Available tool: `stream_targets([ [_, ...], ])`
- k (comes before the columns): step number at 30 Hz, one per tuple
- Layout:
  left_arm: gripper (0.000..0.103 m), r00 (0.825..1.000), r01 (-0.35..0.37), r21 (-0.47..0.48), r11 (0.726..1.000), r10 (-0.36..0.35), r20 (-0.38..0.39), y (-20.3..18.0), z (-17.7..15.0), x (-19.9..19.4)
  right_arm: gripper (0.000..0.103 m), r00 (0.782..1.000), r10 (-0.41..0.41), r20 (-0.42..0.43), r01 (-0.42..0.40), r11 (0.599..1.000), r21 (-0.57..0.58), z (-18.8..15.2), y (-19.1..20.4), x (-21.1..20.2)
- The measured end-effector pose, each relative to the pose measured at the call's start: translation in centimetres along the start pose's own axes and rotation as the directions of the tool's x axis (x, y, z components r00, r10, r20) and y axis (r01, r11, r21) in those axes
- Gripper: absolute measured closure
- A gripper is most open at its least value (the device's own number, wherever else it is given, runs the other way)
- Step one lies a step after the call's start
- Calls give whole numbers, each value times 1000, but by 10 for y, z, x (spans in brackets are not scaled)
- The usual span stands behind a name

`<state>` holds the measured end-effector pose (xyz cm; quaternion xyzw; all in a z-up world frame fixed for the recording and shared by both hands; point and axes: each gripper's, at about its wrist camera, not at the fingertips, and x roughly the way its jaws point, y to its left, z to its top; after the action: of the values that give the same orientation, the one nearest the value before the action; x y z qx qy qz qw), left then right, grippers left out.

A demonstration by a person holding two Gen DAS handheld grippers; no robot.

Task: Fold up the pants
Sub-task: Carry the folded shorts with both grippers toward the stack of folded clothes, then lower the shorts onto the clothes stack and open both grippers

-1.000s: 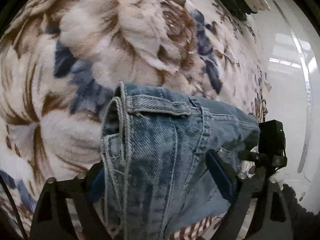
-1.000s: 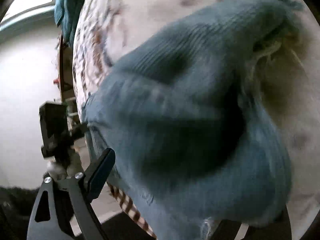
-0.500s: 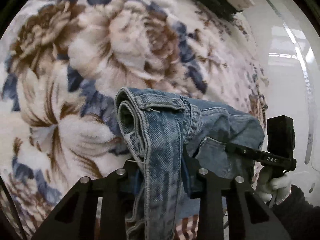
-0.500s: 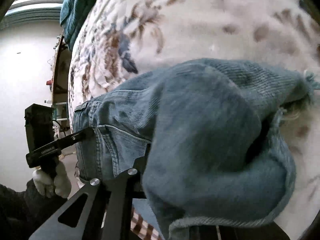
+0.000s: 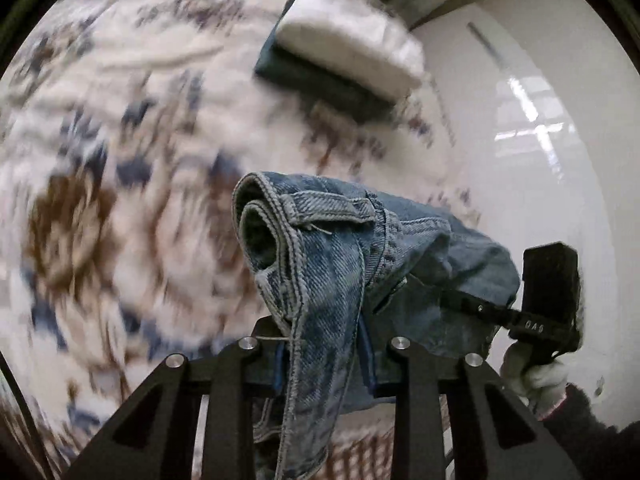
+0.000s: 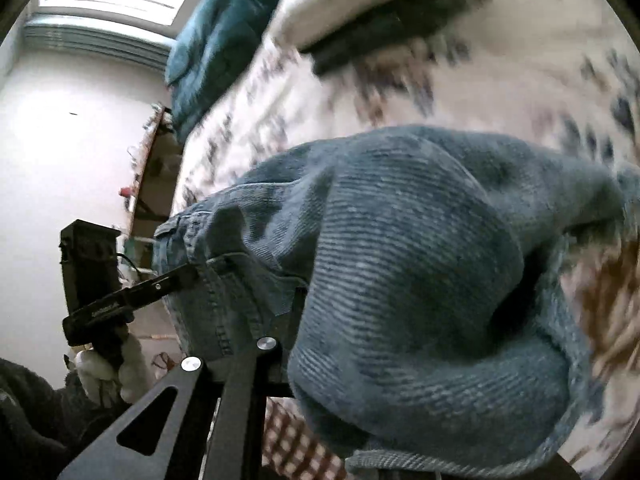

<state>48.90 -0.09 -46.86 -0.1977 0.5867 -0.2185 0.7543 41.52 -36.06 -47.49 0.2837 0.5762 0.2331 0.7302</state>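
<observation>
The blue denim pants (image 5: 340, 264) hang bunched between both grippers above a floral blanket (image 5: 120, 184). My left gripper (image 5: 324, 356) is shut on the waistband, which curls over its fingers. In the left wrist view the right gripper (image 5: 548, 300) holds the far end of the denim at the right. In the right wrist view my right gripper (image 6: 304, 344) is shut on the pants (image 6: 420, 280); a thick fold of denim hides its right finger. The left gripper (image 6: 120, 300) shows there at the left, clamped on the waistband.
A white folded item on a dark teal one (image 5: 340, 68) lies on the blanket at the back, also in the right wrist view (image 6: 360, 8). A teal quilt (image 6: 216, 48) lies at the bed's far side. A white wall (image 5: 540, 160) is at the right.
Both grippers closed on the pants and lifted them off the blanket. The views pulled back and up, bringing the folded stack at the back of the bed into sight.
</observation>
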Motion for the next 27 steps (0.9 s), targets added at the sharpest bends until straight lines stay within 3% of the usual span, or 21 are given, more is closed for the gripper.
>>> stream_targets([
  [4,78,996,30,54,998,-35,87,-27,85,-8,90,998,-4,69,9,997,-71,90,31,-23],
  [8,78,986,22,114,993,-41,163,-51,183,-6,90,992,-27,125,43,991,-129,203,47,-38],
  [12,78,982,-4,116,993,-18,190,-57,280,21,90,988,-72,137,93,983,-156,318,56,-23],
  [15,78,984,-54,122,991,32,175,-56,347,55,90,985,-139,105,152,980,-130,403,41,10],
  [18,78,987,-116,142,983,98,129,-51,398,100,90,973,-217,73,223,972,-78,455,14,44],
  [22,74,974,-226,150,963,222,43,-36,427,160,90,951,-307,30,307,952,5,475,-27,75],
  [23,69,966,-259,157,953,259,19,-30,430,172,84,948,-317,30,315,948,42,479,-36,74],
  [24,67,962,-272,160,949,273,15,-30,430,175,68,948,-318,29,316,947,63,479,-43,74],
  [26,57,950,-311,148,939,312,18,-25,432,174,47,941,-334,50,329,940,88,478,-52,63],
  [27,55,947,-320,139,937,320,20,-23,430,170,36,922,-382,65,378,923,70,475,-50,58],
])
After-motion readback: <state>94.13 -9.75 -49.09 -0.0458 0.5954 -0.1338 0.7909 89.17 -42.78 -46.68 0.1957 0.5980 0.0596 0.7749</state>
